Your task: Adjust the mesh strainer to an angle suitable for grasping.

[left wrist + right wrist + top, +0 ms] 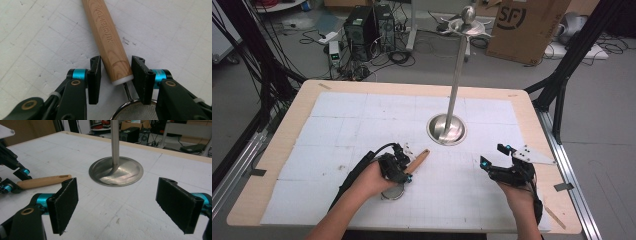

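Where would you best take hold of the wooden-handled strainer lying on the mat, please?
Probably low on the wooden handle, near its white end cap, from above, jaws either side. It lies flat, round and narrow; the left gripper straddles it there already, jaws not quite closed.

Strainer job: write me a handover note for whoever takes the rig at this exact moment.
Left gripper: jaws either side of the strainer's wooden handle, near its mesh end, a slight gap showing; grip not confirmed.
Right gripper: open, holds nothing, facing the metal stand.
Strainer lies flat on the white mat.
Done: left gripper lined up on the handle. Left: close, lift; probably hang it on the stand.
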A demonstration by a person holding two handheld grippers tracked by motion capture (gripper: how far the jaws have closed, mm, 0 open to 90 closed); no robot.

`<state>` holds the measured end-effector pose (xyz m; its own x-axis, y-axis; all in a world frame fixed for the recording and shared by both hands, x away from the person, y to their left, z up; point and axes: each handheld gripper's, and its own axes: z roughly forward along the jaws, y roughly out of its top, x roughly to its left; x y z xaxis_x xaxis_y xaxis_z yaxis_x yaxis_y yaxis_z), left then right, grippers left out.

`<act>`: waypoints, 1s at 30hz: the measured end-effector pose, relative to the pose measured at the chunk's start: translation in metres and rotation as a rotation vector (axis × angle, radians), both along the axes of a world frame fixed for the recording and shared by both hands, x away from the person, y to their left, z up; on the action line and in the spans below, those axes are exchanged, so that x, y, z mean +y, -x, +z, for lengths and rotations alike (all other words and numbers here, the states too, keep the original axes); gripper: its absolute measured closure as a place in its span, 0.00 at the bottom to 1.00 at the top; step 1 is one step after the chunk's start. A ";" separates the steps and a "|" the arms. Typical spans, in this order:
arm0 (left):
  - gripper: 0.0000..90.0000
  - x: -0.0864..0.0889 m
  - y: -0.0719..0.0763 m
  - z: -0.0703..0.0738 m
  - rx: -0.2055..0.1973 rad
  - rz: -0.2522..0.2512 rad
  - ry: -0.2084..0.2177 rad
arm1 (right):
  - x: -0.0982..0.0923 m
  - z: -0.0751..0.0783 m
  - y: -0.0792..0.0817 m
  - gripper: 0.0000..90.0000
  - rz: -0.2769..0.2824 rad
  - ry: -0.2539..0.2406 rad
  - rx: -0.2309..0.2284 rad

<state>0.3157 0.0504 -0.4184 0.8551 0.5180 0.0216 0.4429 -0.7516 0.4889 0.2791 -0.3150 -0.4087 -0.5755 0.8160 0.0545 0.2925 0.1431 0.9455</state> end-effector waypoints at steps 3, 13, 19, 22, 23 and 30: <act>0.76 -0.001 0.001 0.000 -0.006 -0.023 -0.002 | 0.000 0.000 0.000 0.19 -0.002 -0.002 0.003; 0.75 0.002 -0.003 0.001 0.031 -0.042 0.005 | -0.001 -0.001 0.000 0.19 -0.004 0.003 0.007; 0.75 0.002 -0.005 0.001 0.044 -0.051 0.005 | 0.000 -0.001 0.000 0.19 -0.005 0.004 0.009; 0.75 0.001 -0.007 0.001 0.057 -0.053 0.004 | 0.001 -0.002 -0.001 0.19 -0.003 0.007 0.011; 0.75 0.001 -0.007 0.001 0.057 -0.054 -0.003 | 0.002 -0.002 -0.001 0.19 -0.001 0.009 0.014; 0.77 -0.008 -0.004 0.004 0.021 -0.096 -0.078 | 0.003 -0.003 -0.002 0.19 -0.001 0.016 0.017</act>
<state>0.3197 0.0421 -0.4141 0.9014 0.4311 0.0406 0.3764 -0.8265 0.4185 0.2810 -0.3123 -0.4120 -0.5735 0.8177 0.0510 0.3087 0.1581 0.9379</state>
